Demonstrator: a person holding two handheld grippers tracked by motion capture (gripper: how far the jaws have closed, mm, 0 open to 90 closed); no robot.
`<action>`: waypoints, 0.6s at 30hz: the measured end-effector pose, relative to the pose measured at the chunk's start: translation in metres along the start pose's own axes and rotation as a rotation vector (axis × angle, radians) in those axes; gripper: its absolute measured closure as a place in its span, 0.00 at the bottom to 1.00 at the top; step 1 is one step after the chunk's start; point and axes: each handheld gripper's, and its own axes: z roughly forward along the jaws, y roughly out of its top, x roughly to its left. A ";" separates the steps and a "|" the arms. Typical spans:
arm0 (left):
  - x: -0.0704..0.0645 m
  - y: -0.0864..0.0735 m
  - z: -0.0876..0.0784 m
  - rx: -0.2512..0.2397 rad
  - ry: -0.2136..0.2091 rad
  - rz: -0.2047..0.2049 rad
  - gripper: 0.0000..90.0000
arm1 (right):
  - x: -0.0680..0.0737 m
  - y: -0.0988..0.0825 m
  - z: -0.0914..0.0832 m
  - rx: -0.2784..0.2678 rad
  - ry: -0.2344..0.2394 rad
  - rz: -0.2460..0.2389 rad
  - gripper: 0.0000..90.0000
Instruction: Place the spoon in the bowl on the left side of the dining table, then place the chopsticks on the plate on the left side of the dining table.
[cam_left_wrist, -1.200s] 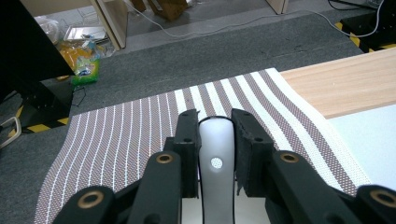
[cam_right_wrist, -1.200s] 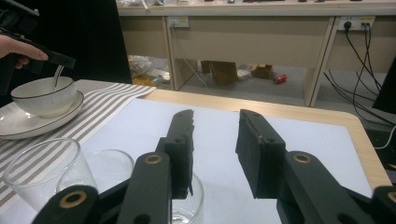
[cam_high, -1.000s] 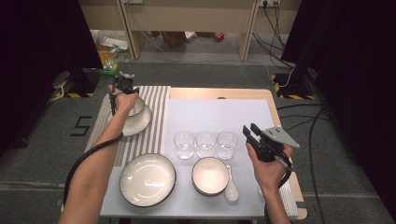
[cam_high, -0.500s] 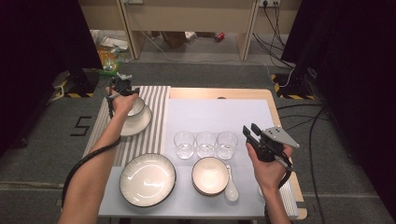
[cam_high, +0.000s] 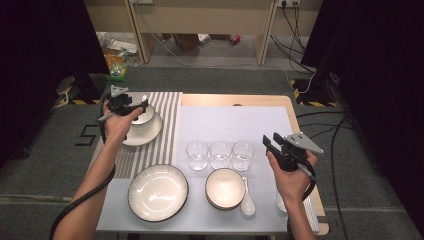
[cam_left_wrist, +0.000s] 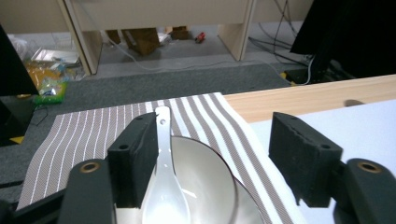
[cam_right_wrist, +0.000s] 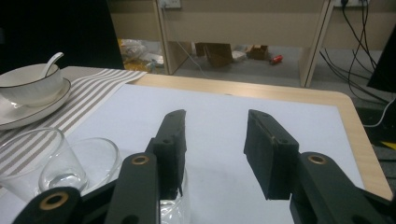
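The left tool (cam_high: 131, 106) hangs over the far-left corner of the counter (cam_high: 235, 100), just above a small white bowl (cam_high: 145, 116). Its jaws have just been opening and now stand wide, their black foam pads rough and blocky, with nothing pressed between them. From the left gripper view, a glossy white ceramic spoon (cam_left_wrist: 164, 177) lies inside the bowl — scoop down in the hollow, flat handle leaning up over the far rim, close beside one pad but free of it. The bowl is smooth glazed porcelain with a thin dark line round the lip, and it sits on a matching saucer (cam_high: 150, 134). Under both lies a woven grey cloth (cam_high: 167, 120) with fine white stripes.

The right tool (cam_high: 274, 143) is held above the near-right part of the counter, and its jaws have also just been opening; they gape wide and hold nothing. Below it a pale matte sheet (cam_high: 235, 125) covers the light wood. On that sheet stand three clear, round tumblers (cam_high: 220, 154) in a row, nearly touching. Nearer the person sit a broad shallow dark-rimmed plate (cam_high: 158, 192), a second round bowl (cam_high: 225, 188) and another white spoon (cam_high: 247, 200) just beside it.
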 end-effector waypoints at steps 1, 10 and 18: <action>-0.001 -0.002 -0.007 -0.011 -0.010 -0.002 0.34 | -0.002 0.000 0.000 0.004 0.000 0.001 0.65; 0.002 -0.027 -0.036 -0.032 -0.023 0.005 0.33 | -0.014 -0.003 0.000 0.041 -0.042 0.031 0.63; 0.008 -0.033 -0.046 -0.048 -0.019 -0.011 0.33 | -0.020 -0.002 -0.001 0.080 -0.062 0.033 0.61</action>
